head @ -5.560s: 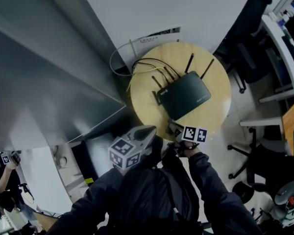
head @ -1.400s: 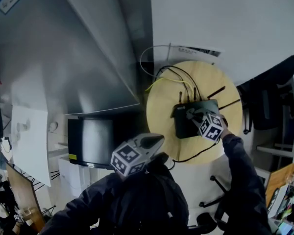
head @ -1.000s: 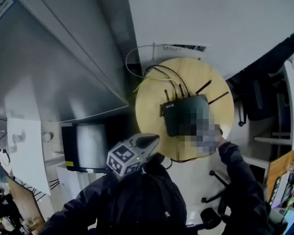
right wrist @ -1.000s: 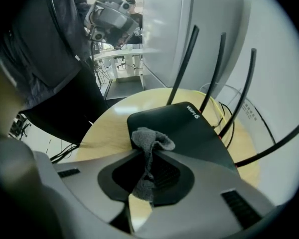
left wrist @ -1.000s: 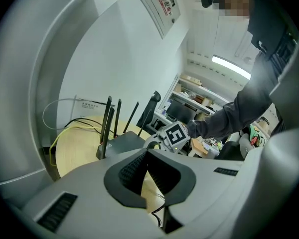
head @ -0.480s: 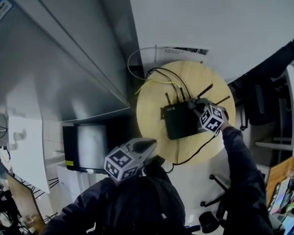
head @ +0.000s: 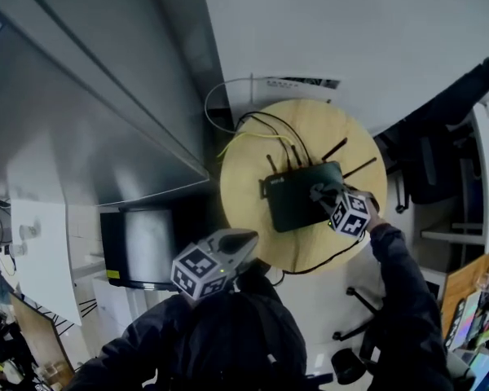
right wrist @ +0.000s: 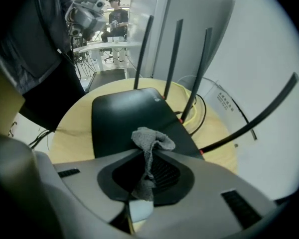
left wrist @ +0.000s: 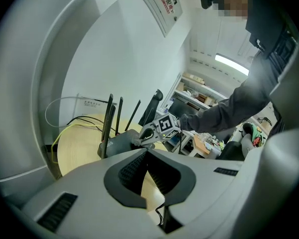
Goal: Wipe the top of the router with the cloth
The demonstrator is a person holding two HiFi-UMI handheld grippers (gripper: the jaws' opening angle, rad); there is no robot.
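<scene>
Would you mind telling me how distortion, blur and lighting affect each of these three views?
Head view: evenly lit, wide-angle bending of straight lines, router fairly sharp. Left gripper view: strong fisheye with black corners, a ceiling light glares, a mosaic patch sits at top. Right gripper view: same fisheye and dark rim, cloth and antennas crisp, bright background washed out.

1. A round counter (head: 244, 187) of pale wood stands close to a white wall on its far side, with a grey panel at its left.
2. A black router (head: 293, 198) lies flat on the counter, a little right of the middle. Its thin antennas (head: 334, 149) rise along its far edge.
3. Black cables (head: 265, 123) and one yellow cable (head: 243, 141) run from the router's far side over the far left part of the top.
4. Another black cable (head: 322, 259) curves along the near right edge.
</scene>
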